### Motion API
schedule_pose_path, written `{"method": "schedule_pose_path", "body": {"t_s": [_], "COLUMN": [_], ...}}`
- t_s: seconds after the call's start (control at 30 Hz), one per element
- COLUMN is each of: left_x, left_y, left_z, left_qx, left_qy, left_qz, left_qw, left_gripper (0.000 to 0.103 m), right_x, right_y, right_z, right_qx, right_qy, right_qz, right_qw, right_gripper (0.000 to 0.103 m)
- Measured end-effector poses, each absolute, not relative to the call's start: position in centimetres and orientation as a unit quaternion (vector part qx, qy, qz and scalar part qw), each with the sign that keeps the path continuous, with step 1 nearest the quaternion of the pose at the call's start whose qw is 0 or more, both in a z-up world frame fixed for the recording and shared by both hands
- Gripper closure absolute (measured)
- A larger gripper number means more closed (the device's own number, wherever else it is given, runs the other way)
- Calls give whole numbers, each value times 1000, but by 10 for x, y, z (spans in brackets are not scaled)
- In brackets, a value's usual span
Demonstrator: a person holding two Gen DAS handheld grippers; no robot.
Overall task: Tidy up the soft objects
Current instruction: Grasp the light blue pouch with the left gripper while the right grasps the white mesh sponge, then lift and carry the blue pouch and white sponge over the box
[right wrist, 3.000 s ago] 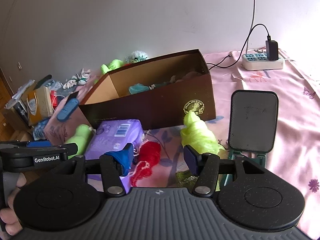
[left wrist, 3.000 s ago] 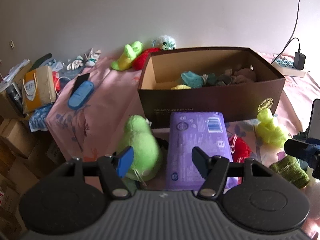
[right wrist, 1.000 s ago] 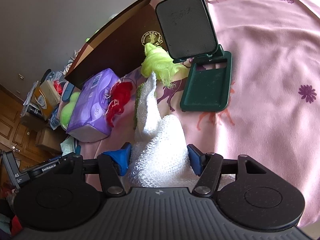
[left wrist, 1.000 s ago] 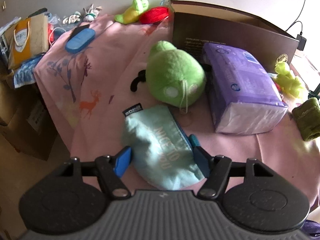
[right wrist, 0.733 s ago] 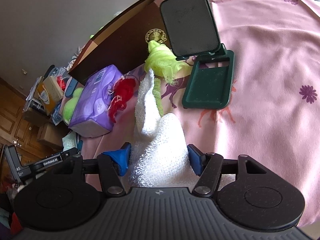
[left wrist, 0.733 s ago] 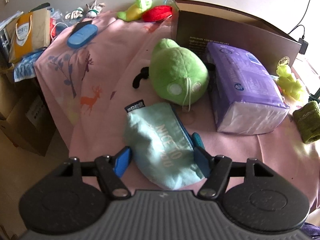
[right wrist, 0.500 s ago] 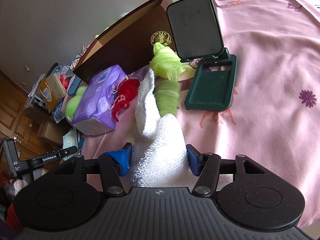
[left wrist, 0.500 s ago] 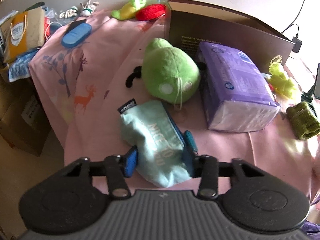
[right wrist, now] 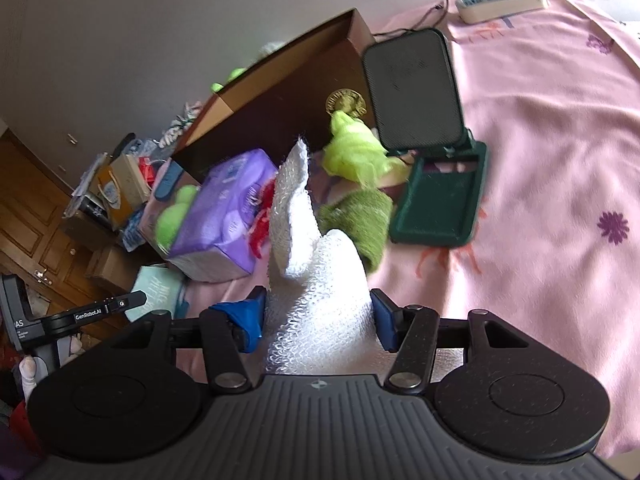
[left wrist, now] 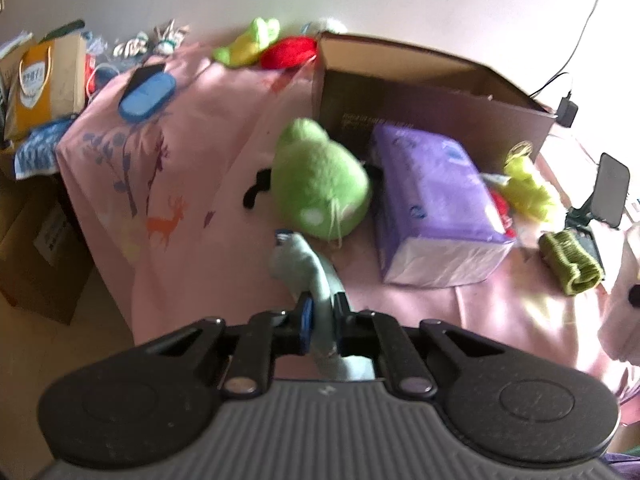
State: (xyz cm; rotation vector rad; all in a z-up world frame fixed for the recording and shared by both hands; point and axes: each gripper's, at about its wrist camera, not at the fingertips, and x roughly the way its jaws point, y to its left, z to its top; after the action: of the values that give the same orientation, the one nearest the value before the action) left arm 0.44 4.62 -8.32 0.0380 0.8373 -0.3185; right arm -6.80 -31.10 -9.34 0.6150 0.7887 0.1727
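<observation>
- Right now I am clamping the left hand-held gripper (left wrist: 320, 322), whose jaws have just been closing, on the pale blue pouch (left wrist: 310, 270), pinching its fabric.
- I am gripping the white knit cloth (right wrist: 316, 280) with the right hand-held gripper (right wrist: 318, 314).
- I am judging both pieces picked but not boxed: the brown box (left wrist: 420, 92) is sitting beyond them.
- I am leaving the green plush (left wrist: 320, 184), olive cloth (left wrist: 570, 266) and yellow-green yarn (right wrist: 356, 152) on the pink bedspread (left wrist: 192, 184).

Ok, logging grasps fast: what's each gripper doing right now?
Left gripper: shut on the mint-green pouch.
Right gripper: closed on the white knitted cloth.
</observation>
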Motion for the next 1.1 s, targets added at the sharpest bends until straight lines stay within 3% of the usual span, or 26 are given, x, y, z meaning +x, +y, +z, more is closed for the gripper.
{"method": "schedule_pose_path", "body": {"t_s": [0.27, 0.47, 0.53, 0.57, 0.6, 0.63, 1.07, 1.1], "left_x": [-9, 1, -2, -4, -5, -7, 1, 1], "left_y": [42, 55, 63, 66, 68, 70, 46, 41], "left_z": [-57, -94, -98, -99, -100, -100, -131, -132], "left_qx": [16, 27, 12, 7, 3, -1, 17, 27], "left_qy": [359, 381, 382, 381, 380, 373, 412, 410], "left_qz": [-182, -133, -142, -143, -148, -141, -137, -133], "left_qw": [915, 915, 913, 913, 913, 917, 901, 902], "left_gripper": [98, 96, 78, 58, 30, 26, 24, 34], "right_x": [-56, -56, -53, -52, -51, -50, -45, -44], "right_y": [-305, -302, -301, -300, -298, -297, -286, -286], "right_z": [-88, -90, -90, -90, -89, -89, -90, -90], "right_qx": [289, 283, 280, 280, 280, 279, 267, 266], "right_qy": [363, 365, 367, 367, 367, 366, 366, 366], "right_qz": [94, 97, 97, 99, 102, 105, 115, 115], "right_qw": [881, 882, 882, 881, 881, 882, 884, 884], "right_gripper": [63, 63, 63, 63, 63, 63, 63, 63]}}
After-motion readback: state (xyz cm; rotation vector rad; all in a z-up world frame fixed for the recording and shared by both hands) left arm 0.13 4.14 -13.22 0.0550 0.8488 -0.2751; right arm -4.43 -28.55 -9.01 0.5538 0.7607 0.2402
